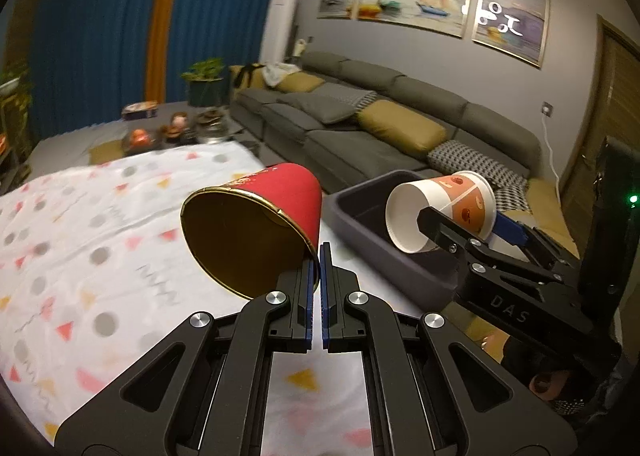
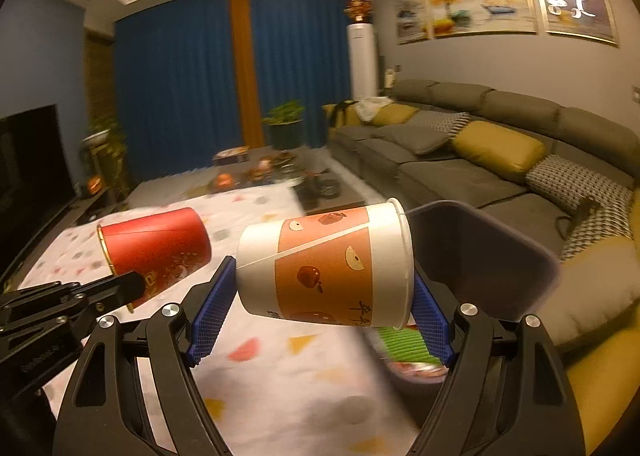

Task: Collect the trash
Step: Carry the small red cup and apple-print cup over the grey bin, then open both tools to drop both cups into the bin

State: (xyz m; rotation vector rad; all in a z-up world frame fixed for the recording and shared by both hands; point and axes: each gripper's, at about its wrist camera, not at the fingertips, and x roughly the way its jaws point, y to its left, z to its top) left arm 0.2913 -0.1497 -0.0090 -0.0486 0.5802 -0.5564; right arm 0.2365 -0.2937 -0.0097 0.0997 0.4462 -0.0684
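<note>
Tools, two, each carrying a paper cup above a cloth-covered surface.

Left tool: jaws clenched flat on the rim of a red cup. Cup lies on its side, gold-lined mouth toward the camera, base pointing away; thin paper wall pinched between blue ribbed pads. Outside matt red with gold print.

Right tool: jaws spread wide, grasping an orange and white cup end to end, one pad on the base, the other at the rolled rim. Long axis runs crosswise between the pads, mouth to the right. Waxed paper, apple pattern.

Bin: dark, rectangular, smooth plastic walls, standing at the right edge of the surface. The orange and white cup hangs at its near rim, so the right tool is the nearer; the red cup is left of it, over the cloth, and judged to need further travel rightward. Something green and ribbed shows inside; kind unclear.

Cloth: white, soft, printed with grey dots and coloured triangles.

Beyond: grey sofa with mustard cushions.
</note>
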